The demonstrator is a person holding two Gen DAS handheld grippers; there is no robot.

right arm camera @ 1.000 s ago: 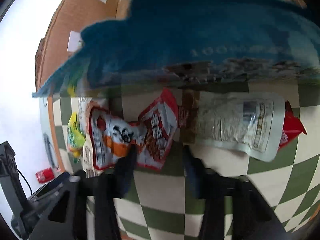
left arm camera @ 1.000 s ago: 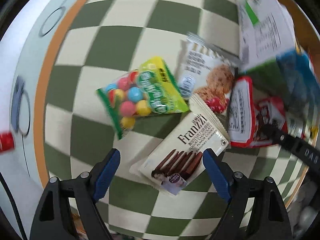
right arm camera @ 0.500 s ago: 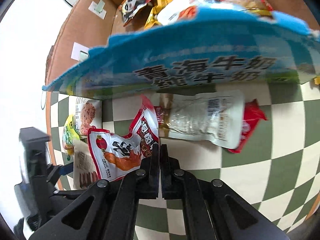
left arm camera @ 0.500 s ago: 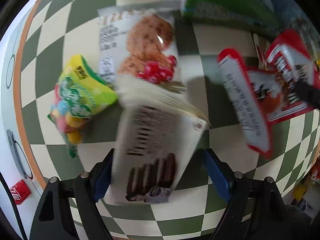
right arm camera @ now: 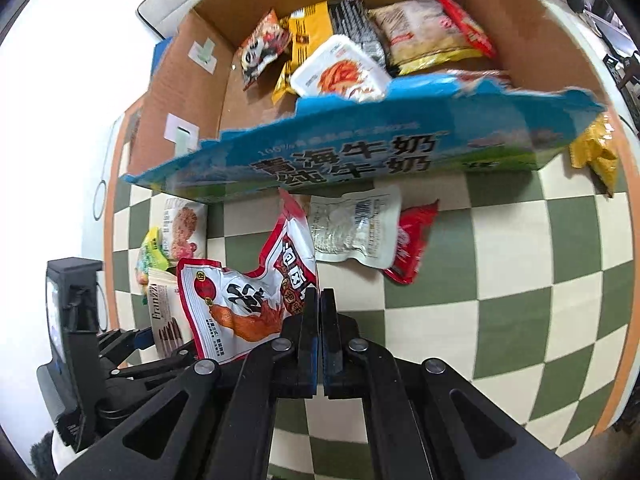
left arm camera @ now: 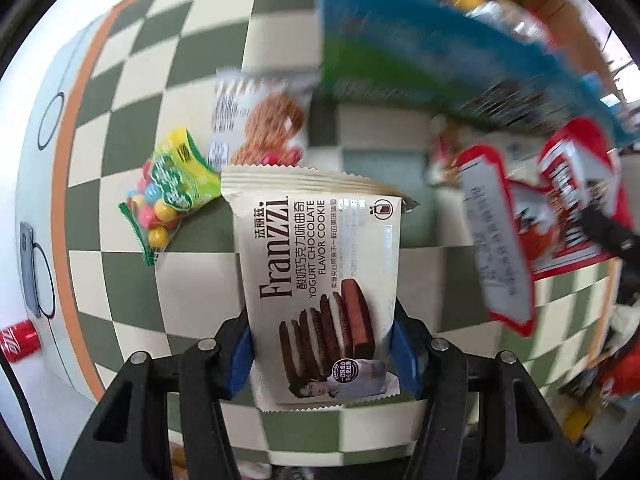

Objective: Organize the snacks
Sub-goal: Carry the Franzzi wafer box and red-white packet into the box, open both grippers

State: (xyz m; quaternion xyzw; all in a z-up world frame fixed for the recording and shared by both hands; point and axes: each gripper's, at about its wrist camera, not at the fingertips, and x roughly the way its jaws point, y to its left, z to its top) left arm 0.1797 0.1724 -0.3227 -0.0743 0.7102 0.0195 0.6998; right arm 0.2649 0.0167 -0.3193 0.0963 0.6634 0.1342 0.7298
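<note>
Since the earlier frame the left gripper (left arm camera: 322,344) has just been closing and now clamps the cookie packet (left arm camera: 320,276), lifted off the checked cloth (left arm camera: 120,96); the right gripper (right arm camera: 320,320) pinches the red chicken pouch (right arm camera: 244,300). Both picks look done; next, carry them over the wall of the cardboard box (right arm camera: 184,92)
</note>
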